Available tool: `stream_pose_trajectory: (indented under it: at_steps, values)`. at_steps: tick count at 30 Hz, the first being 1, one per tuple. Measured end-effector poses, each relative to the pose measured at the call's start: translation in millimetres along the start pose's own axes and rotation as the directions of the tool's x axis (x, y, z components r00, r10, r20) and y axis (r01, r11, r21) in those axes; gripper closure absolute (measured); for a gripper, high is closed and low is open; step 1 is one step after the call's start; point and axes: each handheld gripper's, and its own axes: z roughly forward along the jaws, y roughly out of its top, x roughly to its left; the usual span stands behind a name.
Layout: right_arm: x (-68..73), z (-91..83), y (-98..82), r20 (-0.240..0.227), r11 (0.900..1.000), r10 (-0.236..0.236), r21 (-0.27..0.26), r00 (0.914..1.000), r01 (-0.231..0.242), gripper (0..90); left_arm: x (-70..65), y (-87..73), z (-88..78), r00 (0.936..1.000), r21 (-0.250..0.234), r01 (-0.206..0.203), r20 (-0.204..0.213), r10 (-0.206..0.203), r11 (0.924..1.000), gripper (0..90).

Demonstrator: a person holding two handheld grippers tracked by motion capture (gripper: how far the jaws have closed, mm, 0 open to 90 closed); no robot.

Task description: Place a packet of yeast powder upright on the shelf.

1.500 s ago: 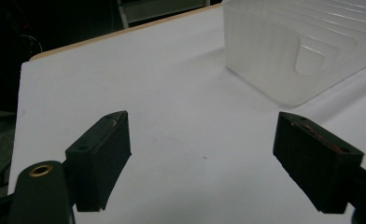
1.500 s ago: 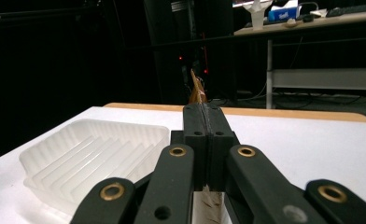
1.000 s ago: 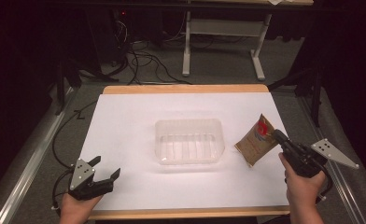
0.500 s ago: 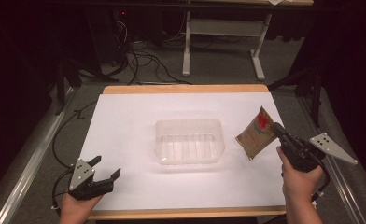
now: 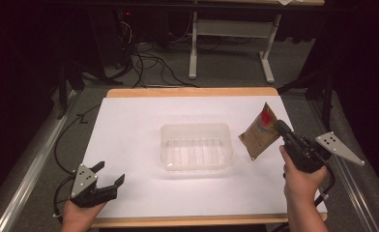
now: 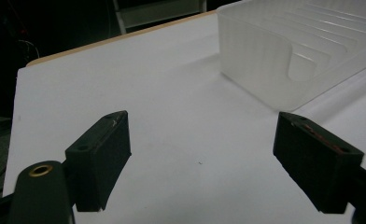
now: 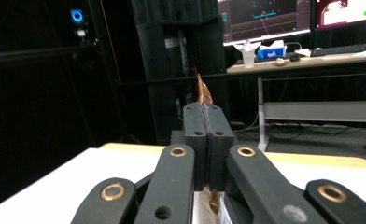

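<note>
Item: brown pouch [image 5: 258,131], right of centre in the high view, clenched edge-on in the right gripper [image 5: 280,129] jaws, lifted off the bench [image 5: 129,121] beside the clear tray [image 5: 196,146], seemingly for loading; left gripper [image 5: 109,176] jaws released, empty, lower left.

Tray [image 5: 196,146] mid-table [image 5: 129,125], packet [image 5: 258,131] just right of it, left tool [image 5: 106,180] at near-left corner

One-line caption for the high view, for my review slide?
Right gripper holds a brown packet beside the clear tray; left gripper rests open.
</note>
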Motion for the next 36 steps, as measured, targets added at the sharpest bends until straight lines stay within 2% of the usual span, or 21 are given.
stream_pose_trajectory:
  at_steps: [3,13,24,36]
  values:
    - [5.0,3.2,4.5,-0.014,0.999,0.027,-0.018,0.9995,-0.027,90.0,-0.3,0.0,-0.1,1.0,0.0,0.002,0.001,-0.002,1.0,19.6]
    - [21.7,12.3,15.5,-0.056,0.997,0.055,-0.056,0.9969,-0.058,90.0,0.0,0.1,-1.2,1.0,-0.002,0.004,0.001,-0.004,1.0,19.6]
    - [39.7,24.9,28.4,-0.1,0.994,0.058,-0.085,0.9934,-0.066,90.0,0.8,0.1,-1.9,1.0,-0.01,0.006,-0.001,-0.006,0.9999,19.6]
    - [61.2,45.2,24.2,-0.147,0.994,0.067,-0.075,0.9868,-0.079,90.0,2.5,0.1,-3.4,0.9999,-0.012,0.011,0.0,-0.011,0.9999,19.6]
